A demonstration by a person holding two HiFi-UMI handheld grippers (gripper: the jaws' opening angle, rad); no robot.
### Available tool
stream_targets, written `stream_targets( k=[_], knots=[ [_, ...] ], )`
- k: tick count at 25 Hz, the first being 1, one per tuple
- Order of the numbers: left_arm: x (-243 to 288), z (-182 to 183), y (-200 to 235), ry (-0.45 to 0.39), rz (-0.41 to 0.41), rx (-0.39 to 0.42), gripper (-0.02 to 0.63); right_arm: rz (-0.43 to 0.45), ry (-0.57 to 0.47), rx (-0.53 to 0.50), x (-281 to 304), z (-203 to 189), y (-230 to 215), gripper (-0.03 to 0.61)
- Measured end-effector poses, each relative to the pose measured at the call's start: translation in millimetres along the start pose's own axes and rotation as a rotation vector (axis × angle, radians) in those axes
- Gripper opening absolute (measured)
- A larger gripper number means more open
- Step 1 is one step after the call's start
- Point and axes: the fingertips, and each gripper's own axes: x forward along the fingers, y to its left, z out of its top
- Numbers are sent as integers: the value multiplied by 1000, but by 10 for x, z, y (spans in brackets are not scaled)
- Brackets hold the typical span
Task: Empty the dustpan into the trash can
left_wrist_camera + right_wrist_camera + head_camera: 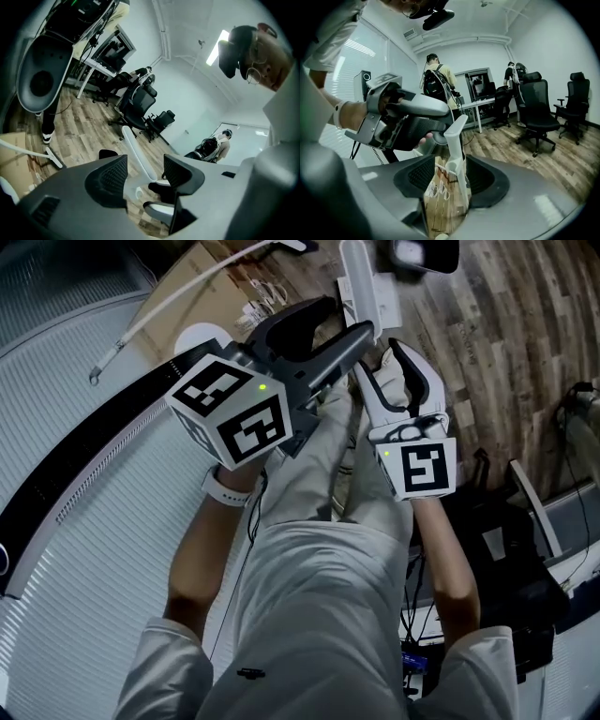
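The dustpan's white handle (361, 282) stands upright over the wood floor. In the left gripper view the handle (133, 150) runs between the jaws of my left gripper (145, 173), which are open with gaps on both sides. My right gripper (450, 178) is also open, and the handle (457, 140) rises between its pads, nearer the right one. Below it lies a tan surface with white scraps (436, 192). From the head view both grippers (349, 320) (375, 360) meet at the handle from opposite sides. A white round object (199, 337), partly hidden by the left gripper, cannot be identified.
A long white pole (178, 301) lies across the tan board at upper left. A ribbed white panel (84, 521) fills the left. Black bags and cables (525, 559) sit at the right. Black office chairs (534, 112), desks and standing people (436, 79) occupy the room beyond.
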Motion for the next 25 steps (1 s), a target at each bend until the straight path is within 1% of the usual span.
stream_targets(
  k=[3,7,10,15,19,22,25],
  knots=[
    [88,45,103,-18,-32,-69,241,5,-14,18,82,3,29,221],
    [207,66,180,-22,-58,-142,245,-1,-13,26,119,-79,-2,221],
    [287,92,234,-25,-81,-161,234,-18,-16,43,163,-159,-31,221],
    [397,175,225,-20,-125,-180,235,-21,9,19,284,-313,-57,221],
    [516,184,231,-26,-149,-204,234,-37,23,34,376,-409,-136,221],
    [547,214,232,-39,-158,-211,204,-35,23,27,439,-428,-157,221],
    [554,268,257,-65,-161,-218,146,-25,30,-1,499,-456,-158,222]
  ],
)
